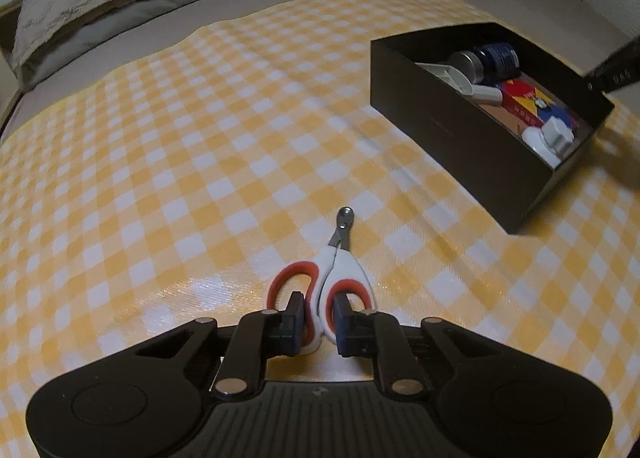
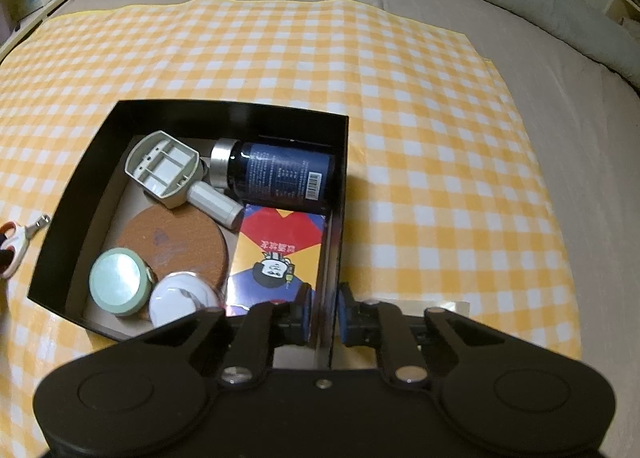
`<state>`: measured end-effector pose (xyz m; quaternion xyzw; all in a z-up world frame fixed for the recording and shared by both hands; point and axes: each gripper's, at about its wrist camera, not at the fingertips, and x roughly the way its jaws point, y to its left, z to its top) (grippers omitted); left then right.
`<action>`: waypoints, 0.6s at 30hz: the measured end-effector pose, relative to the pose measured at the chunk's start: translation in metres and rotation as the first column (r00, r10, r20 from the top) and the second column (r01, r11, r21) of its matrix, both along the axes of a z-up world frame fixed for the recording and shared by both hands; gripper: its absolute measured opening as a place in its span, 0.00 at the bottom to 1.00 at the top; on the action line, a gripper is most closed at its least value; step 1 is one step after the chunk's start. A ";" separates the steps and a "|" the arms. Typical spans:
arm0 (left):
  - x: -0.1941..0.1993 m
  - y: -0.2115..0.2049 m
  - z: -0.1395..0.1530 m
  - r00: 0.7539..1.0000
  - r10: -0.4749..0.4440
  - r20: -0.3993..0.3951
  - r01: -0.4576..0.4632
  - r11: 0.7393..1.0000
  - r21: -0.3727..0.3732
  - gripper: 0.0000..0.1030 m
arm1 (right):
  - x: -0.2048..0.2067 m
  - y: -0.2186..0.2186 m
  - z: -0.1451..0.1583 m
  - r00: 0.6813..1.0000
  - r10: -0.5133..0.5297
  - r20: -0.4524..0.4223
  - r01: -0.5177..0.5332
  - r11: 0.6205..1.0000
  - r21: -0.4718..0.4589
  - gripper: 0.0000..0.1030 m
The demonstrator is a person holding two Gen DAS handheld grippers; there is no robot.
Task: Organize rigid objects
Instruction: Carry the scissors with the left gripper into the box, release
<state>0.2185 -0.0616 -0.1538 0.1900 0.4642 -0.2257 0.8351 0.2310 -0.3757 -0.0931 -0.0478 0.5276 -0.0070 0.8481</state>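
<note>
While the left gripper (image 1: 318,322) pinches the red-and-white plastic-handled clippers (image 1: 325,290) and the right gripper (image 2: 323,314) clamps the black cardboard box's wall (image 2: 340,185), lift straight, keeping handles centred between the pads.

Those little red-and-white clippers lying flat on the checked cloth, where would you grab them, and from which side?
By the handle loops, from above at the handle end. The clippers lie flat with the short metal tip pointing away, so the joined white inner arms of the loops give the thickest part to pinch. The left gripper is shut there already, one finger inside each loop.
</note>
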 end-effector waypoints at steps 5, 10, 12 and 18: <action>0.001 0.002 0.003 0.998 0.052 -0.029 -0.054 0.997 -0.052 0.16 | 0.002 -0.006 -0.003 0.999 -0.036 -0.032 0.036 0.999 0.023 0.04; 0.002 0.004 0.007 0.990 0.110 -0.085 -0.120 0.985 -0.125 0.16 | 0.003 -0.002 -0.003 0.999 -0.039 -0.035 0.039 0.999 -0.002 0.05; 0.002 0.005 0.009 0.984 0.138 -0.110 -0.155 0.975 -0.161 0.16 | 0.003 -0.002 -0.003 0.999 -0.039 -0.036 0.038 0.999 -0.008 0.05; 0.002 -0.002 0.028 0.980 0.177 -0.090 -0.193 0.956 -0.222 0.16 | 0.003 -0.001 -0.003 0.999 -0.031 -0.036 0.030 0.999 -0.025 0.06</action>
